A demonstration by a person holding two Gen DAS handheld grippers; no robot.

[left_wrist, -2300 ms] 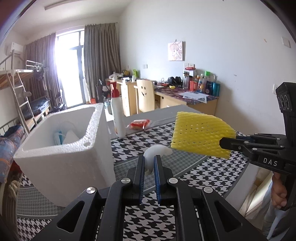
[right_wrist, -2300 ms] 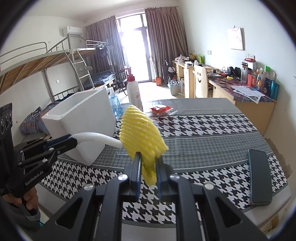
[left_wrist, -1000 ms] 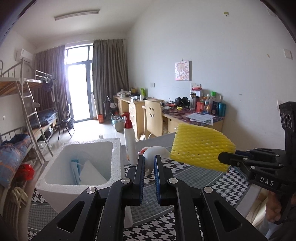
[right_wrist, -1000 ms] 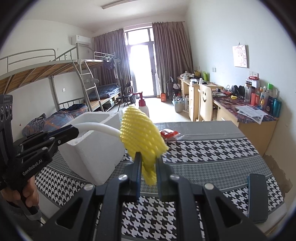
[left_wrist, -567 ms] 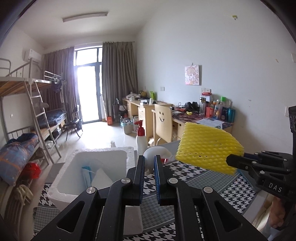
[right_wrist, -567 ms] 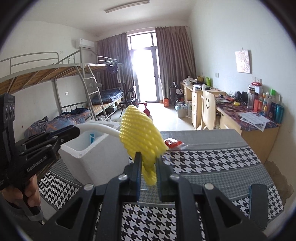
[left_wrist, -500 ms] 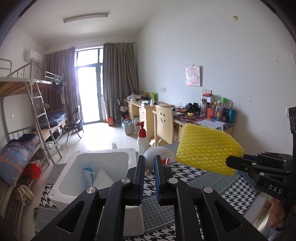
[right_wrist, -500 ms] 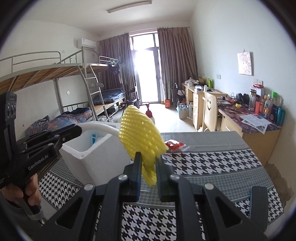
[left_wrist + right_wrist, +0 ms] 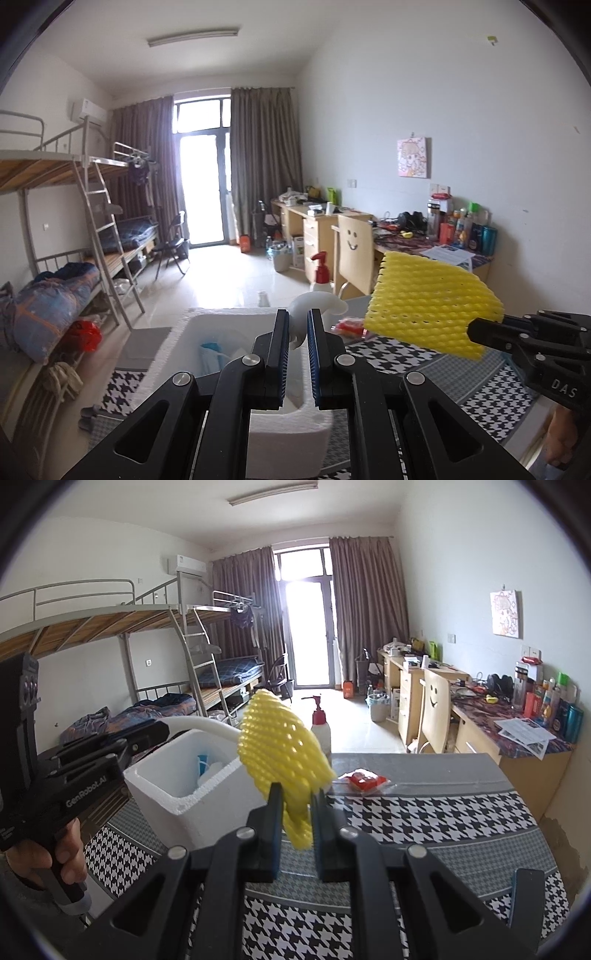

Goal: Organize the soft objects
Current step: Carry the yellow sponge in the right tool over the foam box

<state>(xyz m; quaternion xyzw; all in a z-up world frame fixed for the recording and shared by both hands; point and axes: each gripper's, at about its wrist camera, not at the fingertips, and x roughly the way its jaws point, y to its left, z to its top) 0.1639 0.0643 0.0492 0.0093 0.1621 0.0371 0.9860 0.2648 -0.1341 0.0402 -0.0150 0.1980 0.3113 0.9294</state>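
1. The left gripper [image 9: 295,334] has its fingers pressed onto a curved white foam strip [image 9: 314,301]; the strip arcs up and to the right from between the pads, held in the air above the near rim of the foam box [image 9: 192,325].
2. The right gripper [image 9: 297,812] pinches a yellow foam net [image 9: 280,753] by its lower end; the net stands up from the pads, in the air over the near part of the table [image 9: 443,819].
3. In the right wrist view the white strip runs from the left gripper's tips to just behind the net's left edge.
4. The box stands open on the left side of the table, with blue and white items inside.
5. A red-capped pump bottle [image 9: 320,723] stands just beyond the box's far right corner.
6. A red packet [image 9: 365,780] lies on the table to the right of the net, apart from it.
7. A dark phone [image 9: 526,897] lies at the table's near right edge.
8. A hand [image 9: 55,853] grips the left gripper's handle.
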